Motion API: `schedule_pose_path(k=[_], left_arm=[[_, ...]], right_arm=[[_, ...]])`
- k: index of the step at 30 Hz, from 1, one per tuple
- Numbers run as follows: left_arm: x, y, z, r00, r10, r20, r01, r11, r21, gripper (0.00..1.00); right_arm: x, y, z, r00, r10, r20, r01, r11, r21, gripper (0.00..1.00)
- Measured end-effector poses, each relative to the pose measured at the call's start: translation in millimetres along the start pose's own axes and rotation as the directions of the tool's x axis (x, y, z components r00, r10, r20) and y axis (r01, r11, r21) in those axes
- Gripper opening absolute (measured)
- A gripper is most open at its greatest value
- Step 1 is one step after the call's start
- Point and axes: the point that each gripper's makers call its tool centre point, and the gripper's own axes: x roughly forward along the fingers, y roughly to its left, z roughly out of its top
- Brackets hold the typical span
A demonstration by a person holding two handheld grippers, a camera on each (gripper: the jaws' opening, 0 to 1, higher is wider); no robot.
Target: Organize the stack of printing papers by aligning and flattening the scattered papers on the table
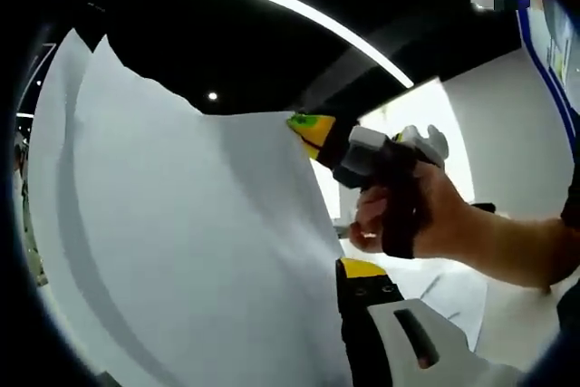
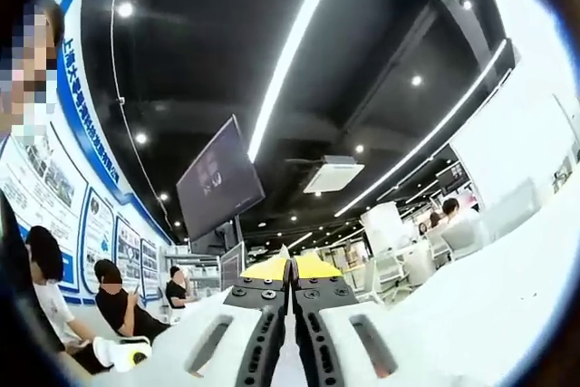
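Right gripper (image 2: 292,271), jaws pressed together on a thin edge of the lifted paper stack (image 1: 190,251), and left gripper (image 1: 362,283), whose jaw state cannot be told, hold the sheets upright above the table (image 1: 507,324); tapping the lower edge down squarely should align them.

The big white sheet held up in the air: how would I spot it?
In the left gripper view, look below the dark ceiling with its long light strip. The white paper stands raised, and a hand-held right gripper with yellow tips pinches its top corner. More paper lies flat below.
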Motion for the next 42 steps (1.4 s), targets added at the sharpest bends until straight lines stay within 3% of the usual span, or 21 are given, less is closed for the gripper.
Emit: schedule_pose_path(k=[9, 18, 30, 40, 42], left_arm=[[1, -0.3, -3.1, 1.0, -0.006, -0.011, 0.006, 1.0, -0.001, 0.27], [0, 1.1, -4.1, 1.0, 0.0, -0.017, 0.001, 1.0, 0.02, 0.23], [-1, 1.3, -6.8, 0.999, -0.003, -0.041, 0.005, 0.999, 0.047, 0.09], [-3, -0.4, -5.4, 0.999, -0.009, -0.036, 0.011, 0.999, 0.045, 0.07], [-3, -0.2, -5.4, 0.999, -0.008, -0.036, 0.009, 0.999, 0.045, 0.07]], right_arm=[[-1, 6, 12.0, 0.999, 0.031, 0.035, -0.033, 0.999, 0.034, 0.0], [-1, 9, 7.4, 0.999, 0.04, 0.023, -0.041, 0.999, 0.032, 0.0], [0, 10, 2.5, 0.999, 0.04, 0.006, -0.04, 0.999, 0.026, 0.0], [1, 9, 3.6, 0.999, 0.035, 0.003, -0.035, 0.999, 0.01, 0.0], [2, 9, 1.7, 1.0, 0.026, -0.009, -0.026, 1.0, -0.004, 0.04]])
